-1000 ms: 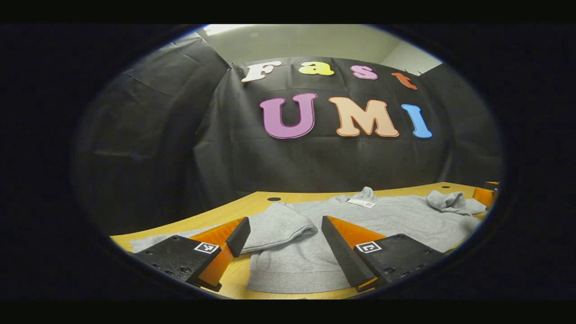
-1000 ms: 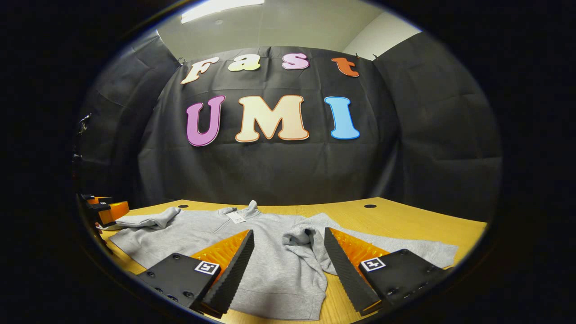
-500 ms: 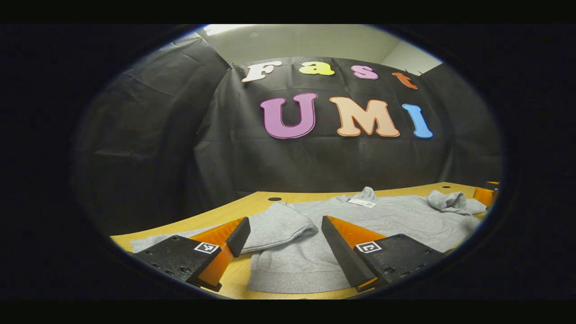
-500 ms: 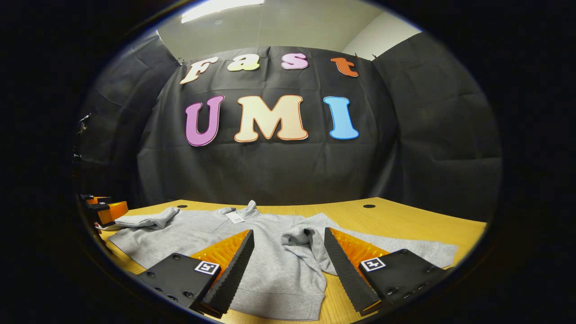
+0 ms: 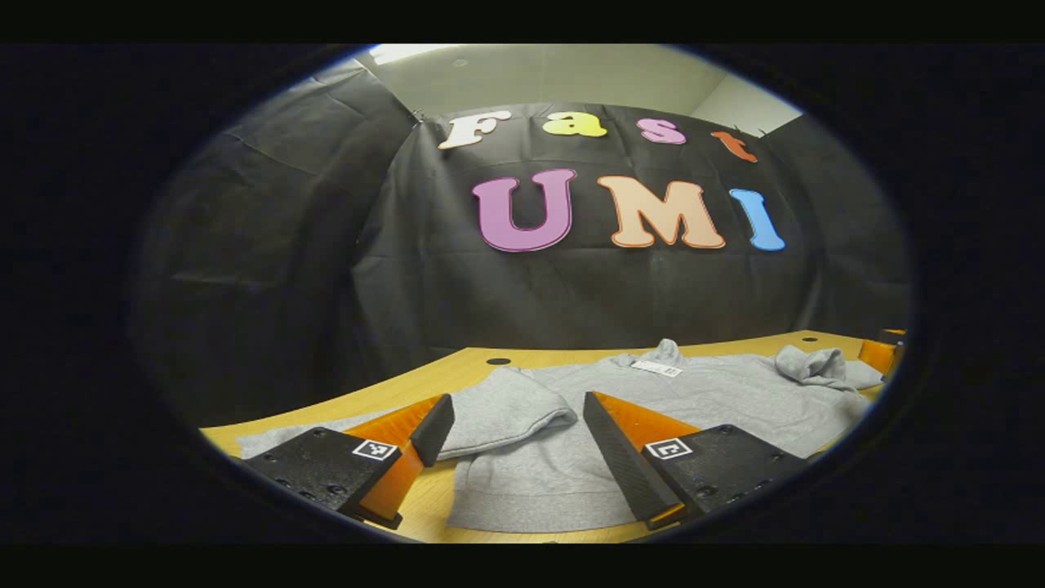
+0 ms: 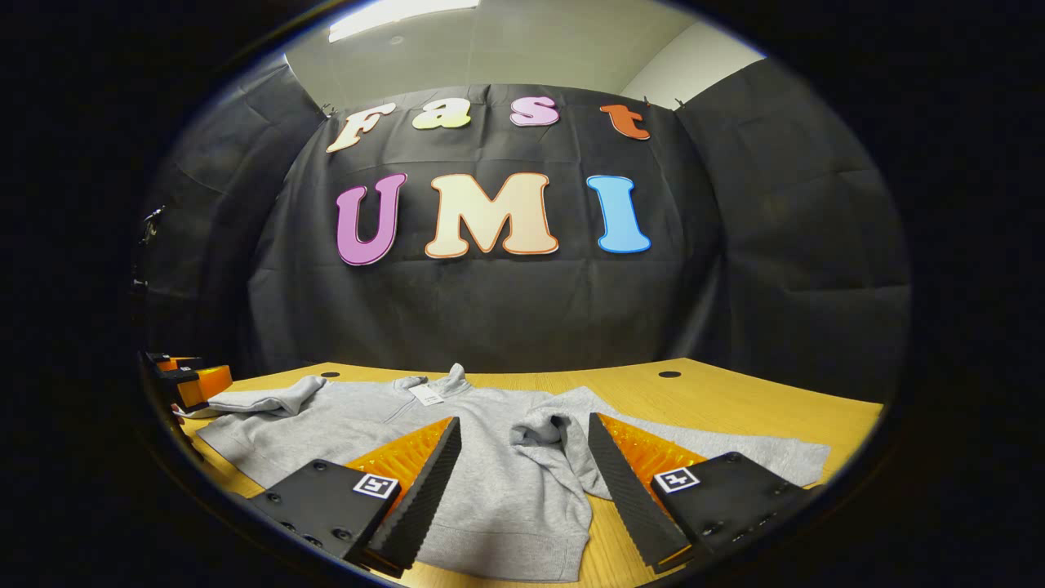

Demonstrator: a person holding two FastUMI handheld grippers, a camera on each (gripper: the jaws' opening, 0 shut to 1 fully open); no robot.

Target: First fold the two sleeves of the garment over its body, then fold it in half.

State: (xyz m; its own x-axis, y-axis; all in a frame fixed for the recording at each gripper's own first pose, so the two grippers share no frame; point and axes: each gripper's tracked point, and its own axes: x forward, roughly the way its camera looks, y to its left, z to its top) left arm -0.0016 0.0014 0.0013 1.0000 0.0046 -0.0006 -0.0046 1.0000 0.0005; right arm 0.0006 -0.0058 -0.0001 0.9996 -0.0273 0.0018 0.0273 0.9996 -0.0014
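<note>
A grey sweatshirt (image 6: 498, 482) lies flat on the wooden desk (image 6: 718, 400), collar toward the far edge with a white tag (image 6: 426, 394) at the neck. Both sleeves (image 5: 510, 408) are bunched, folded partway in over the body; its ribbed hem lies nearest.

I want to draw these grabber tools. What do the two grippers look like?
Each gripper has two wedge-shaped fingers that taper toward the tips, with ridged inner faces. The left gripper and the right gripper both sit on flat black blocks with small screw holes. Every block carries a small square black-and-white marker.
</note>
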